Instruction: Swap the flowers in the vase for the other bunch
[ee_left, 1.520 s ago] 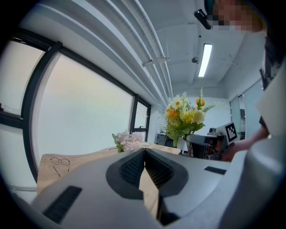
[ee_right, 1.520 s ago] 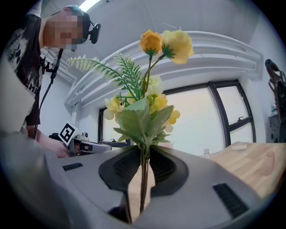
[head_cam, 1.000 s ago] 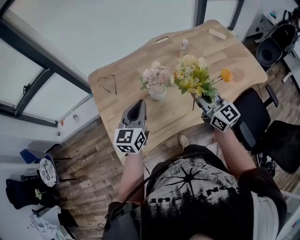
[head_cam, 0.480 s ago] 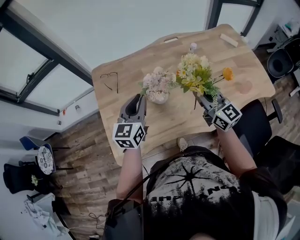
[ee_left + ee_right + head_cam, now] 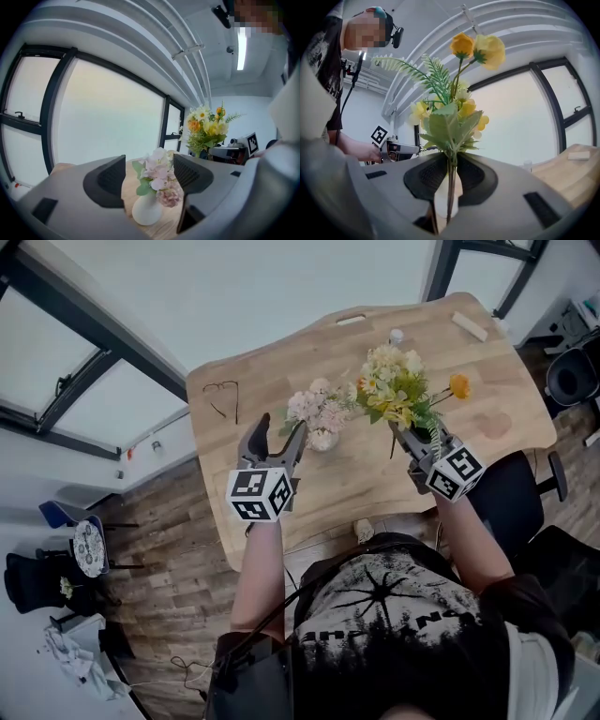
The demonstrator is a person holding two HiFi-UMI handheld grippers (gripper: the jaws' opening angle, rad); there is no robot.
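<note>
A small white vase (image 5: 322,440) of pink flowers (image 5: 317,407) stands mid-table. My left gripper (image 5: 281,427) is just left of it, near the front edge, and its jaws are opening. In the left gripper view the vase (image 5: 146,209) and pink flowers (image 5: 159,176) show ahead between the spread fingers of the left gripper (image 5: 149,164), untouched. My right gripper (image 5: 405,439) is shut on the stems (image 5: 451,187) of a yellow bunch (image 5: 392,390) with green leaves, held upright to the right of the vase. An orange bloom (image 5: 457,385) sticks out to its right.
Towards the wooden table's (image 5: 356,479) back left lie spectacles (image 5: 223,395). A small bottle (image 5: 397,335) and a wooden block (image 5: 471,326) sit at the far edge. A black chair (image 5: 511,488) stands at the right, and windows run beyond the table.
The left gripper's jaws have gone from shut to wide apart, and it has moved up to the vase. The right gripper has carried the yellow bunch a little further over the table.
</note>
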